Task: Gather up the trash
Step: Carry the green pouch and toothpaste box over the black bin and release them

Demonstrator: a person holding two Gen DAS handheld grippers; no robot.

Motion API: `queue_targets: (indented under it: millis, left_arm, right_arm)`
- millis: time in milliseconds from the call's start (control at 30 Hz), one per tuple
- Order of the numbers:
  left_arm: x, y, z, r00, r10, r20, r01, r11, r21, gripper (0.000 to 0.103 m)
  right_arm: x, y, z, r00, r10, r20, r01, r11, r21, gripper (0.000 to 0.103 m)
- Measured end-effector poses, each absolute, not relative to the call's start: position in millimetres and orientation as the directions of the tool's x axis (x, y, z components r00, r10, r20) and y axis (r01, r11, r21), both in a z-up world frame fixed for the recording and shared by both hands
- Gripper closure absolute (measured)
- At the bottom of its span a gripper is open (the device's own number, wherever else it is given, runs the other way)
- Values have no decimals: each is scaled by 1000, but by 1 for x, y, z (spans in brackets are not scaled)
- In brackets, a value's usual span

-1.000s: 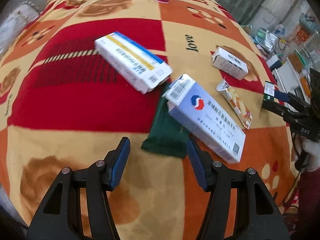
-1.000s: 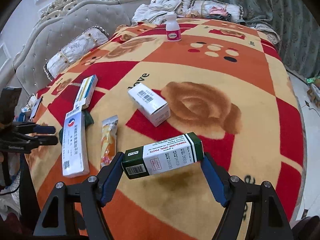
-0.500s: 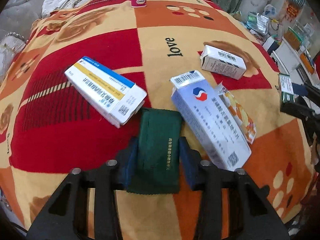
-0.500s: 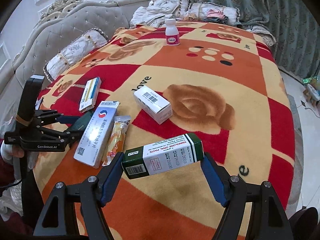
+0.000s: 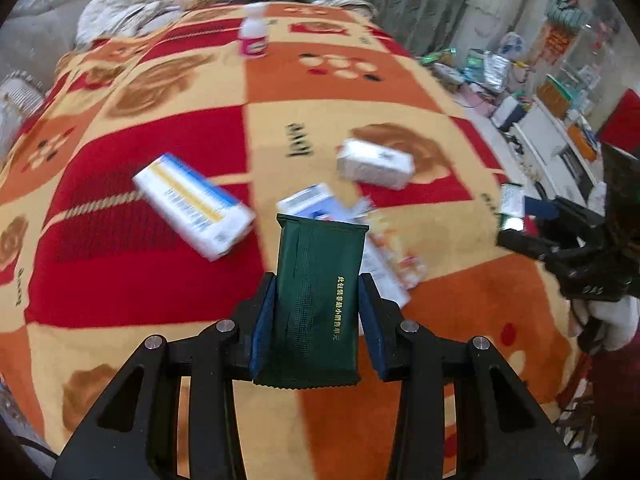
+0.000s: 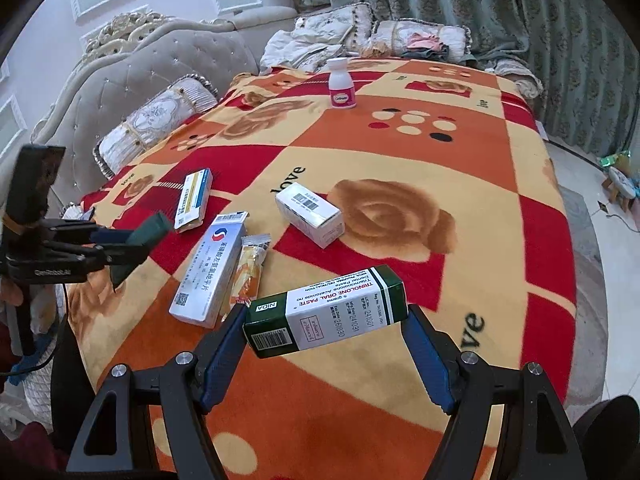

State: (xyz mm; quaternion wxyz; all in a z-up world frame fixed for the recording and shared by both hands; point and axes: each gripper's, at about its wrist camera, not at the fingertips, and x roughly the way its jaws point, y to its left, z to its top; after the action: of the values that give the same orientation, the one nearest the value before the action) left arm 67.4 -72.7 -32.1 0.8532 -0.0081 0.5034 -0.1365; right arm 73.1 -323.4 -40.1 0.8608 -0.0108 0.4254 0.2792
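Note:
My left gripper (image 5: 318, 300) is shut on a dark green packet (image 5: 320, 292) and holds it clear of the patterned blanket (image 5: 160, 272); the right wrist view shows the same packet (image 6: 146, 232) in the air at the left. My right gripper (image 6: 324, 324) is shut on a green-and-white oral paste box (image 6: 326, 312), gripped end to end above the blanket. On the blanket lie a blue-and-yellow box (image 5: 192, 206), a long white box with a red-blue logo (image 6: 208, 268), an orange sachet (image 6: 250, 268), a small white box (image 6: 310, 214) and a white bottle with a pink label (image 6: 341, 84).
A grey tufted sofa back (image 6: 120, 92) and cushions (image 6: 152, 124) border the blanket at the left. Pillows and clothes (image 6: 360, 36) lie at the far end before green curtains (image 6: 520, 20). Shelves with clutter (image 5: 552, 96) stand off the right edge.
My left gripper closed on the green packet and lifted it off the blanket. My right gripper rose a little, still holding the paste box.

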Motion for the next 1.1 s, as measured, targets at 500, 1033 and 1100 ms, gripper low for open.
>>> queue_targets:
  millis: [500, 1033, 1100]
  left_arm:
    - [81, -200, -26, 397, -380, -836, 413, 887, -207, 65]
    - [88, -329, -34, 276, -485, -830, 567, 779, -268, 65]
    - [89, -345, -34, 260, -497, -828, 583, 765, -276, 65]
  right_arm:
    - [42, -394, -36, 546, 374, -750, -377, 909, 179, 28]
    - [9, -496, -49, 581, 234, -779, -182, 971, 155, 28]
    - [5, -511, -52, 580, 212, -786, -153, 977, 151, 28]
